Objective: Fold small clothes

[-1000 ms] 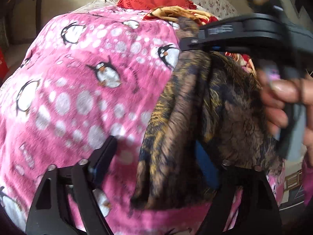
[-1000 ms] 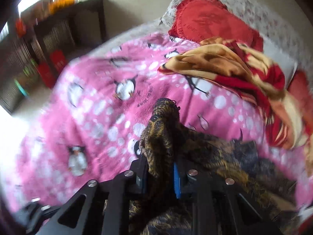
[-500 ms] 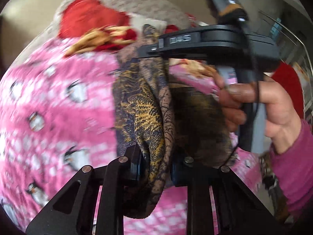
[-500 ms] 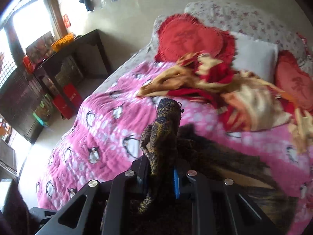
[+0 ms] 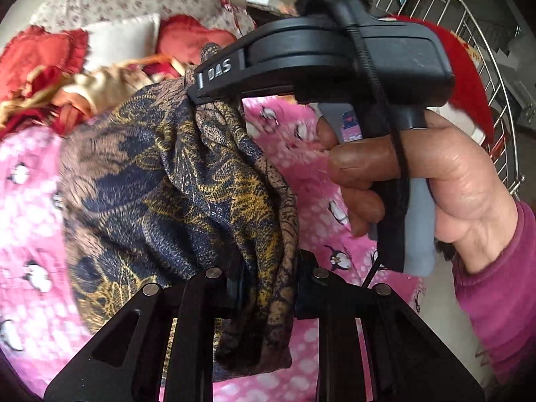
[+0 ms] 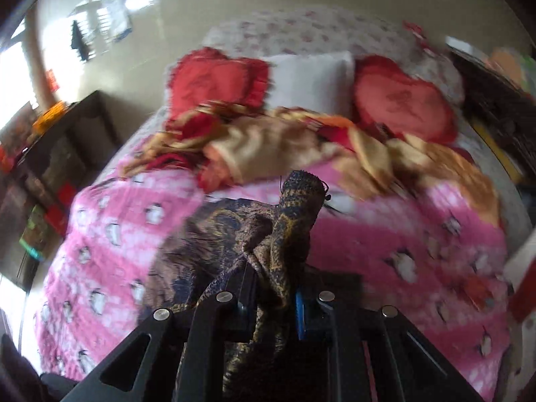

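Note:
A dark brown, navy and gold patterned cloth (image 5: 174, 184) hangs in the air over the pink penguin blanket (image 5: 23, 201). My left gripper (image 5: 268, 281) is shut on one bunched edge of it. My right gripper (image 5: 201, 90), held by a hand in the left wrist view, is shut on another bunched edge higher up. In the right wrist view the right gripper (image 6: 271, 298) pinches the cloth (image 6: 288, 221), whose tip sticks up past the fingers while the rest drapes down to the left.
Red heart cushions (image 6: 217, 80) and a white pillow (image 6: 311, 77) lie at the bed's head. A pile of red and gold clothes (image 6: 268, 140) lies below them. A dark shelf unit (image 6: 57, 140) stands left of the bed. A metal rail (image 5: 485, 50) is at the right.
Both grippers have risen with the cloth, lifting it off the blanket. The left gripper, open a second ago, closed on the cloth's edge. The views have swung toward the bed's head.

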A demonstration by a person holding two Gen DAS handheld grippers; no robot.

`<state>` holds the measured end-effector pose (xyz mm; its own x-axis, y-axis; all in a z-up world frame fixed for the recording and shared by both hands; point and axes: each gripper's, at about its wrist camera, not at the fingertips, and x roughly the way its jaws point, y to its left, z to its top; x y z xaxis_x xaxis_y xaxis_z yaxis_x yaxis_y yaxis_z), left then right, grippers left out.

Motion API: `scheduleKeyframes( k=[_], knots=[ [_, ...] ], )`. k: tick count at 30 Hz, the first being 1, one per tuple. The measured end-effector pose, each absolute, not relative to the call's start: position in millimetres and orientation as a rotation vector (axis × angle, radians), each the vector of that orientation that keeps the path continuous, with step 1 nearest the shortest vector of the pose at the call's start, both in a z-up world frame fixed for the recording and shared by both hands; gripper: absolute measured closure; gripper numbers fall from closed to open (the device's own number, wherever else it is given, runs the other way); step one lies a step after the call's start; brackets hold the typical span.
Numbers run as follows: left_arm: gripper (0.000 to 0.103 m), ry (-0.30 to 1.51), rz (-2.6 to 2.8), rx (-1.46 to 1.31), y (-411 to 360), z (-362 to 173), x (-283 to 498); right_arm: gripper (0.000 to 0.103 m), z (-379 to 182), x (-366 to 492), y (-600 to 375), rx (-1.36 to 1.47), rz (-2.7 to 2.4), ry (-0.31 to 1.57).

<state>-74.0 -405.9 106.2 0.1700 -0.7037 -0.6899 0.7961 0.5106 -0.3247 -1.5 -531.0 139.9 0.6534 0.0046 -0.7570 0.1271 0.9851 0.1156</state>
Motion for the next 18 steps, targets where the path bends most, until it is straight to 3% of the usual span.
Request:
scheduleKeyframes(
  k=[2, 5, 8, 10, 14, 18],
  knots=[
    [0.084, 0.95, -1.051, 0.154, -418, 94, -74, 0.087, 121, -2, -546, 0.189, -0.097, 0.887],
    [0.069, 1.004, -1.072, 0.153, -415, 92, -69, 0.085, 89, -2, -566, 0.258, -0.128, 0.909],
    [0.045, 0.924, -1.085, 0.157, -383, 116, -72, 0.057, 84, -15, -581, 0.347, -0.168, 0.87],
    [0.032, 0.851, -1.057, 0.177, -358, 132, -77, 0.056, 95, -37, -589, 0.45, -0.143, 0.822],
    [0.032, 0.818, -0.908, 0.251, -319, 124, -64, 0.037, 111, -85, -575, 0.512, -0.051, 0.788],
    [0.032, 0.873, -0.767, 0.265, -302, 86, -45, 0.036, 89, -118, -544, 0.477, -0.035, 0.889]
  ],
)
